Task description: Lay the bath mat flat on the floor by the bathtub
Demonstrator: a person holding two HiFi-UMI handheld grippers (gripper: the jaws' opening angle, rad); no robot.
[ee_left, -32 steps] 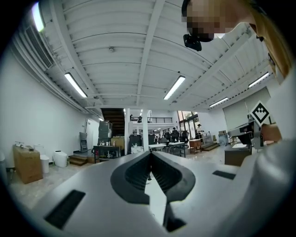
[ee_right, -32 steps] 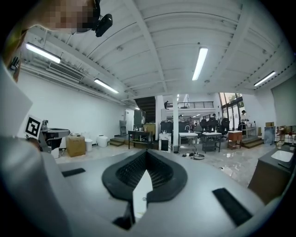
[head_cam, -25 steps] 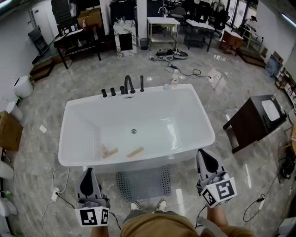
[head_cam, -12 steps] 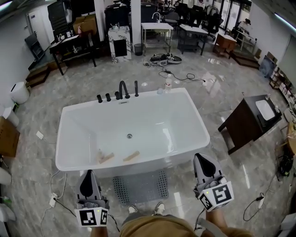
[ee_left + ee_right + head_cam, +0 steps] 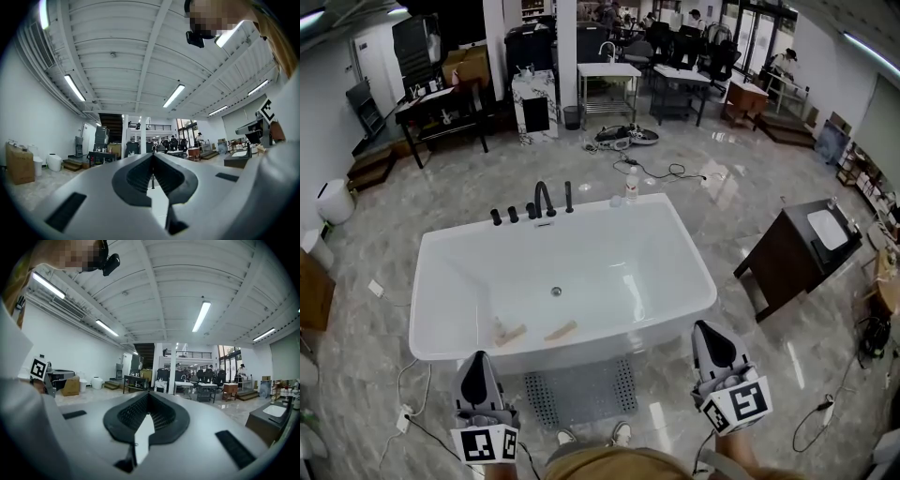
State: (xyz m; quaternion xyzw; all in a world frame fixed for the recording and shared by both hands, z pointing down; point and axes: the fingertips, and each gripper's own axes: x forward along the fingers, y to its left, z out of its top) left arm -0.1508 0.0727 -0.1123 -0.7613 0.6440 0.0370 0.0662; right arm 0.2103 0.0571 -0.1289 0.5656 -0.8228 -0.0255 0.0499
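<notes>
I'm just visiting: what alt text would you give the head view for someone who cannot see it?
Seen from above, a grey perforated bath mat lies flat on the marble floor in front of a white freestanding bathtub with black taps. The person's left gripper and right gripper, both shut and empty, show at either side of it.

I'm standing in a big open hall, part showroom and part workshop, not a home bathroom. A freestanding white bathtub [image 5: 628,272] is sitting out in the middle of a glossy marble-look floor [image 5: 394,234]. Cables [image 5: 661,172] are trailing across it. Work tables [image 5: 605,75], office chairs [image 5: 712,56], cardboard boxes [image 5: 469,61] and a loose vanity cabinet [image 5: 792,253] are ringing the space under strip lights [image 5: 201,315].
</notes>
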